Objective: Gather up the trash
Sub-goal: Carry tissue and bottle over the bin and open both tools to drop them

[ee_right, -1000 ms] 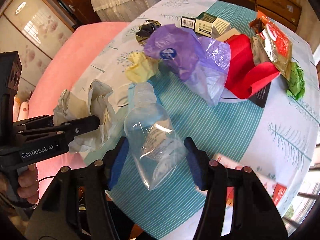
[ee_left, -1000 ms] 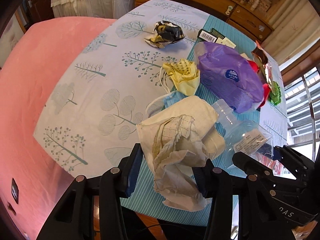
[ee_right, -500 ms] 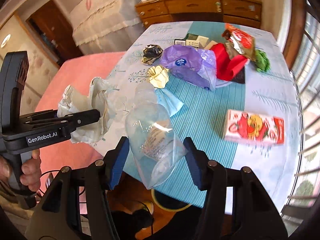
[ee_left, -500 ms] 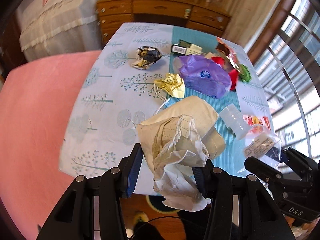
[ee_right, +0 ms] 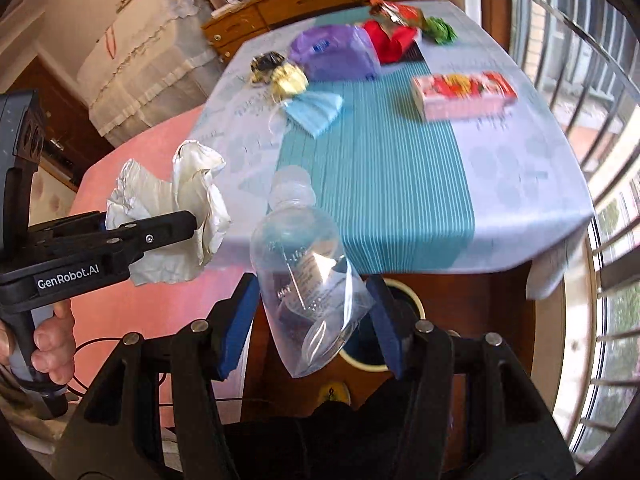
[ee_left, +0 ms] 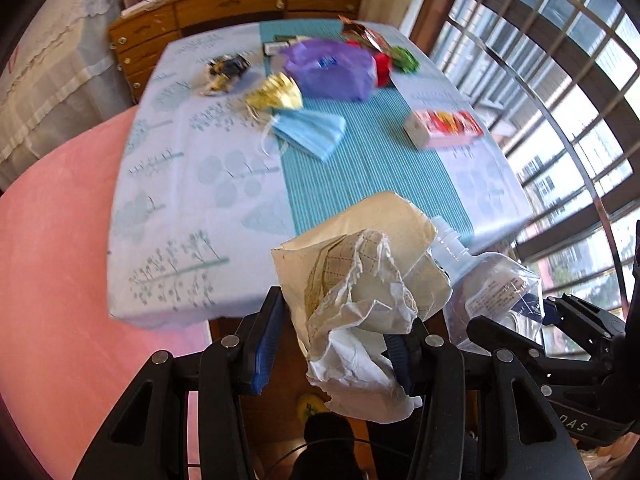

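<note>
Now clamping crumpled paper (ee_left: 360, 300) in left gripper (ee_left: 336, 344), half open; gripping clear plastic bottle (ee_right: 308, 280) in right gripper (ee_right: 310, 324), table (ee_right: 520, 184) beyond both.

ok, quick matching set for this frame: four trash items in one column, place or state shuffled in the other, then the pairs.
Items:
1. crumpled paper
2. clear plastic bottle
3. blue face mask
4. pink carton

States:
A. lying on the teal striped runner
B. held in the right gripper
C. on the table near the window side
D. held in the left gripper

Pairs: 1-D, 2-B, 3-A, 4-C
</note>
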Action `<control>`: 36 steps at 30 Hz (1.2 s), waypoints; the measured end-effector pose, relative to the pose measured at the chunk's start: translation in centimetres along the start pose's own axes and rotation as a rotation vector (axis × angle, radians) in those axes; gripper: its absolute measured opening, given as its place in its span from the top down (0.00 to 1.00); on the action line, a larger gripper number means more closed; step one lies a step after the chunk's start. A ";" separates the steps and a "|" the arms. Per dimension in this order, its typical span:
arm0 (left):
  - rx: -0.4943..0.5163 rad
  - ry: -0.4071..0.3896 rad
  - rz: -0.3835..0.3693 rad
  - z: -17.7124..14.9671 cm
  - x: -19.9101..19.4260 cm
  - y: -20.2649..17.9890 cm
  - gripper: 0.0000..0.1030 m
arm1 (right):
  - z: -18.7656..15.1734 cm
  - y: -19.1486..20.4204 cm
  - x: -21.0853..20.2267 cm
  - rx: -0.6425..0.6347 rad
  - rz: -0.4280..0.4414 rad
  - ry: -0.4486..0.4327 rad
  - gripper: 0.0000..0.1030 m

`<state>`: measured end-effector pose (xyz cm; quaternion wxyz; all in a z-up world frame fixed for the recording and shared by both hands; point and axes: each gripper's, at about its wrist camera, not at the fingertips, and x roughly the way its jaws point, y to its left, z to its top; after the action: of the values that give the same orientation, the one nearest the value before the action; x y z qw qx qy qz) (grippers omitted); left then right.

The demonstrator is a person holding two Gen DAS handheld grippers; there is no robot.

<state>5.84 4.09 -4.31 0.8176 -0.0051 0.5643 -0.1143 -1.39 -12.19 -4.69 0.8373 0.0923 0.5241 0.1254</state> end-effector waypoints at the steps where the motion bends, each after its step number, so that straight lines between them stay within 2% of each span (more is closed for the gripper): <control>1: 0.011 0.012 -0.005 -0.6 0.3 -0.5 0.54 | -1.0 -0.2 0.0 0.010 -0.009 0.007 0.49; 7: 0.087 0.098 -0.008 -4.1 4.3 -3.4 0.54 | -5.9 -2.7 2.2 0.091 -0.047 0.071 0.49; 12: 0.138 0.172 0.002 -6.9 9.7 -5.4 0.54 | -9.9 -5.8 6.5 0.169 -0.070 0.123 0.49; 15: 0.159 0.197 0.021 -8.6 14.1 -5.9 0.53 | -12.4 -8.2 10.4 0.205 -0.096 0.146 0.49; 20: 0.125 0.231 0.030 -11.4 23.4 -5.8 0.53 | -16.1 -12.1 19.6 0.239 -0.112 0.214 0.49; 24: 0.087 0.249 0.052 -13.3 30.6 -5.1 0.53 | -17.9 -14.2 26.5 0.226 -0.117 0.247 0.49; 28: 0.074 0.242 0.080 -14.7 35.7 -4.4 0.52 | -18.4 -15.8 31.9 0.214 -0.114 0.244 0.49; 31: 0.072 0.253 0.098 -15.1 38.8 -3.9 0.38 | -18.4 -17.0 35.0 0.230 -0.102 0.233 0.49; 32: 0.061 0.249 0.116 -15.3 39.5 -3.6 0.28 | -18.4 -17.5 36.0 0.238 -0.099 0.239 0.48; 33: 0.048 0.252 0.125 -15.4 40.2 -3.2 0.17 | -18.3 -17.4 36.8 0.237 -0.109 0.249 0.43; 34: 0.032 0.258 0.126 -15.5 40.7 -2.8 0.12 | -18.3 -17.6 37.5 0.233 -0.129 0.253 0.37; 36: 0.011 0.268 0.132 -15.2 41.3 -1.5 0.09 | -18.0 -18.0 38.2 0.237 -0.145 0.244 0.35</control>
<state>5.49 -3.54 -47.70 0.7408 0.0517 0.6667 -0.0631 0.43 -17.15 -50.24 0.7578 0.1363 0.6380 0.0123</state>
